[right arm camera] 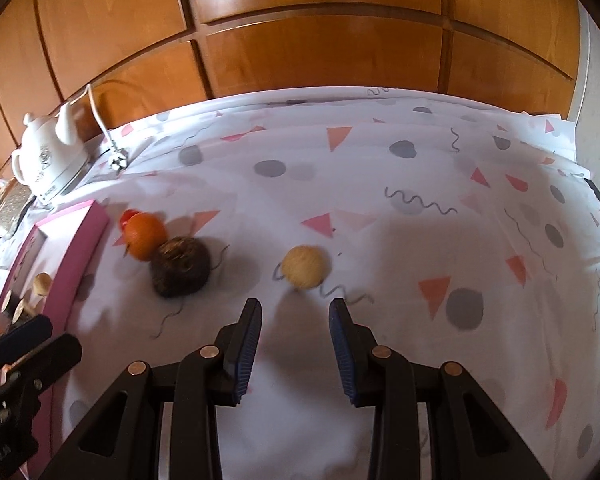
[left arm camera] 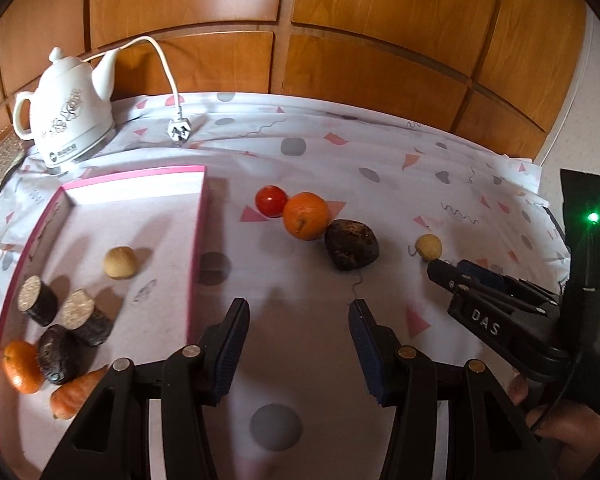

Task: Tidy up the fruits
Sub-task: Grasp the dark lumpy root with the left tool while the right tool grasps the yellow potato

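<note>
Two hand-held grippers above a counter [right arm camera: 380,208] draped in a patterned white cloth. The left gripper [left arm camera: 300,344] hovers with its jaws parted and nothing between them; bare cloth lies beneath the gap. Ahead of it, well apart from the fingertips, three items sit in a touching row: a red tomato [left arm camera: 271,201], an orange [left arm camera: 305,216] and a dark rough-skinned fruit [left arm camera: 351,244].

A pink-rimmed tray [left arm camera: 198,240] stands just left of the left gripper. It holds a pale round fruit [left arm camera: 119,262], two dark cut cylinders [left arm camera: 37,300], a second dark fruit [left arm camera: 57,353], a second orange [left arm camera: 20,366] and a carrot-like piece [left arm camera: 73,396].

The right gripper [right arm camera: 294,344] likewise stands released and empty. A small tan ball-shaped fruit [right arm camera: 303,266] lies on the cloth just beyond its fingertips, roughly in line with the gap, not touching either pad. In the left wrist view the right gripper's tips reach close beside this same fruit.

At the far left, a white ceramic kettle [left arm camera: 66,120] with its unplugged cord [left arm camera: 168,68] stands against wooden cabinet panels [left arm camera: 340,40].
</note>
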`<state>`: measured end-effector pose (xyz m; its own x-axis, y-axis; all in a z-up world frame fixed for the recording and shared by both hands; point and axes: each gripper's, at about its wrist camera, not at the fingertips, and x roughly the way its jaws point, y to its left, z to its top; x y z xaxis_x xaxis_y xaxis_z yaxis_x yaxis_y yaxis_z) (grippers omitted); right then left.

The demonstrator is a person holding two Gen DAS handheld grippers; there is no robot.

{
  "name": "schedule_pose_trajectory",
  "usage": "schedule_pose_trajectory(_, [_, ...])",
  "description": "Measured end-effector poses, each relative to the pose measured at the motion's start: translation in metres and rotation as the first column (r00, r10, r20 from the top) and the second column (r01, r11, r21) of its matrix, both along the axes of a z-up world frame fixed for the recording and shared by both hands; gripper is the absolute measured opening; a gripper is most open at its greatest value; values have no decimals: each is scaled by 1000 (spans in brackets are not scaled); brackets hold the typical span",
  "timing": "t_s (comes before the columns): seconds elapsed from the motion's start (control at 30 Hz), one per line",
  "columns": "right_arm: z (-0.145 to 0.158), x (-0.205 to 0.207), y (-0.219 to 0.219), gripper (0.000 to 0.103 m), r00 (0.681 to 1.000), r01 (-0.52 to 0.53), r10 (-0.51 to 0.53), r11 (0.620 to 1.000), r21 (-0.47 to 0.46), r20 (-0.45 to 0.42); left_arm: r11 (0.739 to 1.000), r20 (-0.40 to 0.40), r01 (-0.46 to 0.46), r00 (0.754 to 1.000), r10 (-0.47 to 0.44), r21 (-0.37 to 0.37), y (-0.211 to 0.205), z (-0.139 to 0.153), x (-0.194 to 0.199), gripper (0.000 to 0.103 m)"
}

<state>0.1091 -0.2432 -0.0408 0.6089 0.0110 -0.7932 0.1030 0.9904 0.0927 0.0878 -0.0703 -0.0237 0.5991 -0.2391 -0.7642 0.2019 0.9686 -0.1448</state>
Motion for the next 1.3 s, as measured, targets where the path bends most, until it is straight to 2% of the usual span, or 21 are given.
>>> schedule_pose_trajectory(0.47, [-13,30,-5,35,999,-30,29,999,-28,-17,1000,-38,11,999,-12,-26,-27,-14,24,54])
schedule_pose_trajectory(0.57, [-14,33,-3,26,999,-50,49,998,-42,-11,1000,-47,5,999,-7,-31,-31,-18,29,55])
schedule_pose_trajectory(0.67, [-14,33,-2,26,998,-63,62,996,-60,-5,999,-57,-2,998,0,-40,-34,-21,35,56])
schedule_pose_trajectory(1.0, [-14,28,-12,26,1000,-20,20,997,-76,-5,998,-71,-26,997,21,-62,-47,-25,53,62])
schedule_pose_trajectory(1.3, [-15,26,-19,26,1000,-20,20,999,-27,15,997,-102,-50,994,43,-64,-63,-33,69,65])
